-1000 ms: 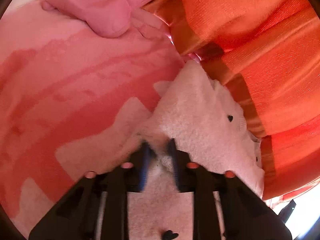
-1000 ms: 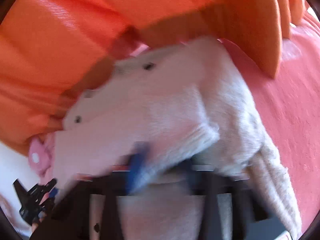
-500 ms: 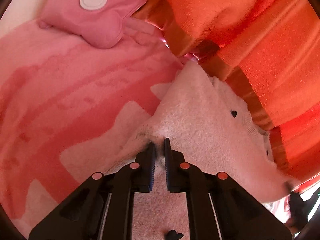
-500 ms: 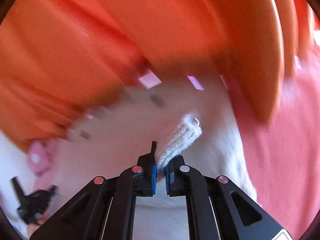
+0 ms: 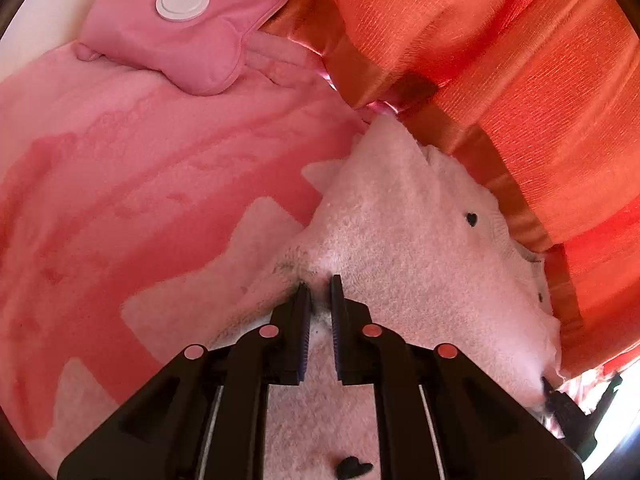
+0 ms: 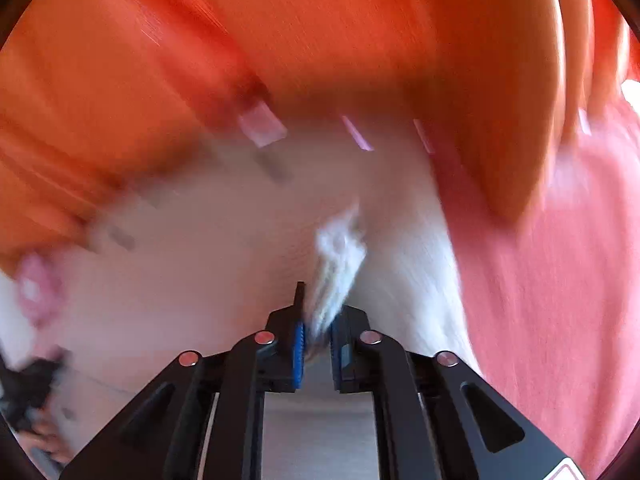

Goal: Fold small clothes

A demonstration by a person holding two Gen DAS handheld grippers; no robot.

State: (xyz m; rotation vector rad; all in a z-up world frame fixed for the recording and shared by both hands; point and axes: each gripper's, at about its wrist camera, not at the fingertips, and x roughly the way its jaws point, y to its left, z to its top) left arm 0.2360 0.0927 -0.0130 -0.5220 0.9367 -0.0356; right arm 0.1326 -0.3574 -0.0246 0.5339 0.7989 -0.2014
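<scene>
Fold barely begun, I judge: the fuzzy pale-pink knit garment with small black hearts (image 5: 408, 240) lies spread on the pink patterned blanket (image 5: 140, 168), against orange curtain fabric (image 5: 520, 60). My left gripper (image 5: 319, 300) pinches its near edge; my right gripper (image 6: 318, 332) clamps a ribbed cuff. Both angle downward.

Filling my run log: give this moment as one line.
left gripper: shut on sweater | right gripper: shut on sweater | surface: pink blanket

Left gripper (image 5: 319, 292) pinching fuzzy white sweater (image 5: 400, 248) (black hearts), pink blanket (image 5: 140, 168), orange curtain (image 5: 520, 80)
</scene>
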